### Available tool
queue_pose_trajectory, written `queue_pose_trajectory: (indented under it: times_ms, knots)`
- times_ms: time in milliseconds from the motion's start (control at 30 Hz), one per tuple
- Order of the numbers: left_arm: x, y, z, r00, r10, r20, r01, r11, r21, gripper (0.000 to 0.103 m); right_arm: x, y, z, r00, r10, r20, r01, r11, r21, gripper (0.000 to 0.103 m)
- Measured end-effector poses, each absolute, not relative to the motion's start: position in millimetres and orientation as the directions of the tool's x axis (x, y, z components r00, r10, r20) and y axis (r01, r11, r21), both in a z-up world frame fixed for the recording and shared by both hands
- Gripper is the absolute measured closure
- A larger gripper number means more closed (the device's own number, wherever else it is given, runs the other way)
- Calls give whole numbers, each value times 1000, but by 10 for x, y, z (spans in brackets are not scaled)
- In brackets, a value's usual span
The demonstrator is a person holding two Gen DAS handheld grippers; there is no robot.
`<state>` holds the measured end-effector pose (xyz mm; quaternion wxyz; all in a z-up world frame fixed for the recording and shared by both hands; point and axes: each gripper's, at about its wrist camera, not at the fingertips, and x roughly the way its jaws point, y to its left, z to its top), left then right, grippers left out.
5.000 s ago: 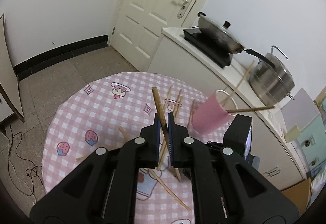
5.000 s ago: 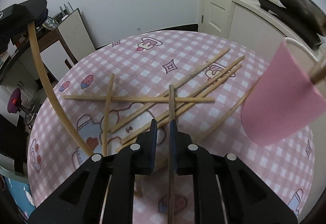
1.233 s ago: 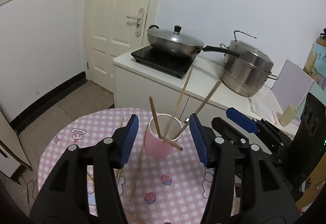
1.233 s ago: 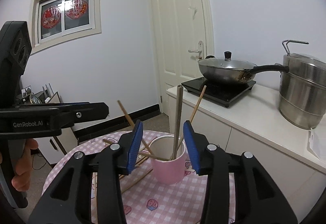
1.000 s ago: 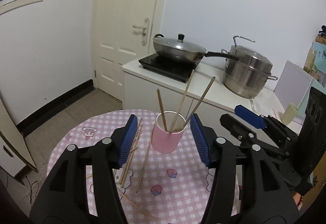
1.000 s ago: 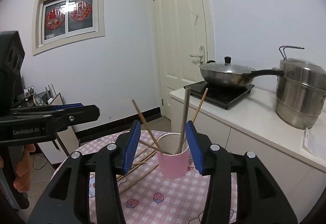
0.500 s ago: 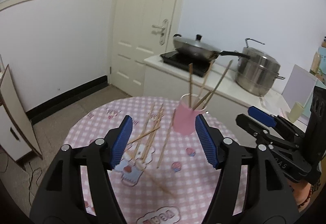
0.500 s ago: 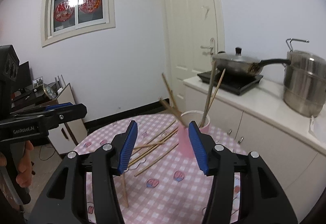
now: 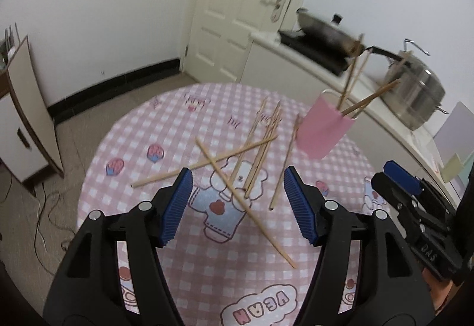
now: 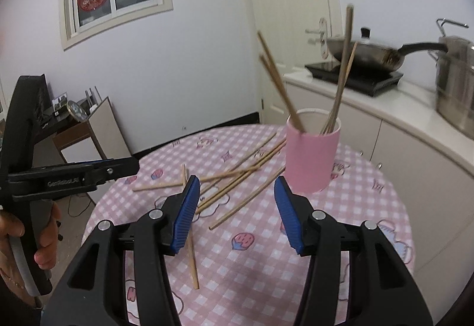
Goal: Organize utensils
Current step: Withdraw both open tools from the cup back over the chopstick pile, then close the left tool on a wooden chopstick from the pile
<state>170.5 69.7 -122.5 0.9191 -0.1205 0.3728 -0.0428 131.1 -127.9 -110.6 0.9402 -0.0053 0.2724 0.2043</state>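
Several wooden chopsticks [image 9: 207,160] lie crossed on the round pink checked table [image 9: 166,130], also seen from the right wrist as a loose pile of chopsticks [image 10: 237,175]. A pink cup [image 9: 323,130] stands at the table's far right with a few chopsticks [image 9: 370,98] leaning in it. My left gripper [image 9: 237,178] hovers open above the pile, nothing between its blue pads. My right gripper [image 10: 236,182] is open too, pointing at the pink cup [image 10: 311,160] and the table [image 10: 355,207], with nothing held. Each gripper shows in the other's view: the right gripper [image 9: 397,175], the left gripper [image 10: 89,172].
Behind the table runs a white counter with a wok [image 9: 323,33] on a black hob and a steel steamer pot [image 9: 414,95]. A white door [image 9: 237,15] is at the back. A low cabinet [image 9: 26,124] and floor cables [image 9: 44,207] are to the left.
Both grippers have sunk toward the table and tipped downward, so the pile now fills the views. The chopsticks they held five seconds ago are no longer in their jaws.
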Motion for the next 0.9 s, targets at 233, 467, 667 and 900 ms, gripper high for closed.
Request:
queue_pose_trajectory:
  times_ms: [233,467,667,900]
  knots:
    - [2079,695,-1540,648,-157,-746,-65,964,-259,50,1542,-1182,-1365,720,390,-574,-398,910,120,53]
    - [2477,716,-1849,568,-165,-806,-109,956,-272,62,1762,-1125,-1545,681,399,-614,-402,905,142,53]
    - [2669,687,-1993,535,-154,-831,-120,959,-255,69,1891,-1085,-1629,654,409,-636,-411,898,156,53]
    - [2761,668,-2043,531,-136,-837,-107,968,-225,92,1983,-1033,-1691,639,406,-654,-413,898,154,53]
